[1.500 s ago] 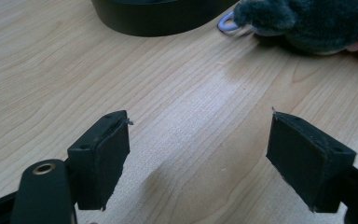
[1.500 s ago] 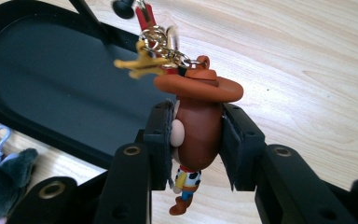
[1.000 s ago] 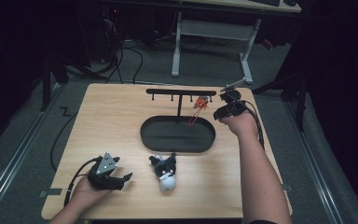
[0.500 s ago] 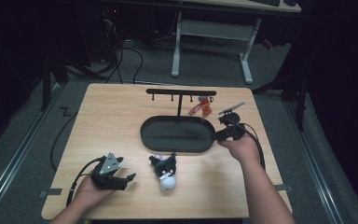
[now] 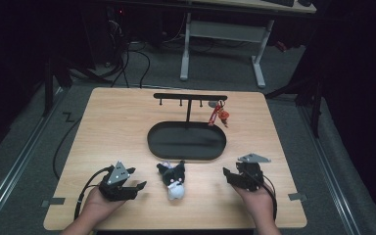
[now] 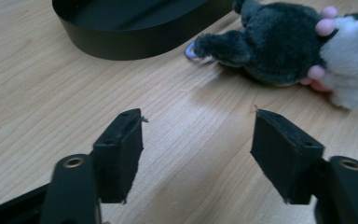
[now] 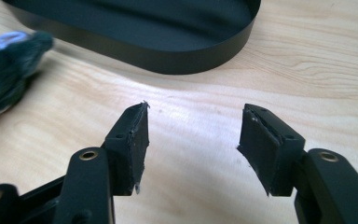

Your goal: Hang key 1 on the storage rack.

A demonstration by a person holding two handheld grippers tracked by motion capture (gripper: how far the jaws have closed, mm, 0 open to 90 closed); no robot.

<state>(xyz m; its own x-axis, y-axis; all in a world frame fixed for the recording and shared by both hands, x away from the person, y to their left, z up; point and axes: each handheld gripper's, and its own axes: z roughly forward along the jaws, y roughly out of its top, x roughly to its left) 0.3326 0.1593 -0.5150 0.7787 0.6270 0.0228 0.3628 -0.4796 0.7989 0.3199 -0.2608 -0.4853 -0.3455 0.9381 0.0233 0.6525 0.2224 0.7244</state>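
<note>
A dark grey and white plush toy (image 5: pixel 172 180) lies on the wooden table near its front edge, between my two grippers. My left gripper (image 5: pixel 138 186) rests to its left, pointing at it. Its jaws have just been closing, stand open, and hold nothing (image 6: pixel 198 126); the plush (image 6: pixel 279 46) lies beyond them to the right. My right gripper (image 5: pixel 228 174) rests at the plush's right. Its jaws (image 7: pixel 193 121) have just been moving, opening wider and then easing in, with bare wood between them. A red keychain (image 5: pixel 218 115) hangs from the black hook rack (image 5: pixel 190 96).
A black oval tray (image 5: pixel 186 152) sits mid-table under the rack, just behind the plush; its wall (image 6: pixel 135 44) (image 7: pixel 168 63) shows ahead of both pairs of jaws. A cable (image 5: pixel 85 188) trails from the left gripper. Desk legs and cables stand on the floor beyond the table.
My right hand has come down from the rack at the back right to the table's front right, leaving the red keychain hanging there. The left hand has stayed put.
</note>
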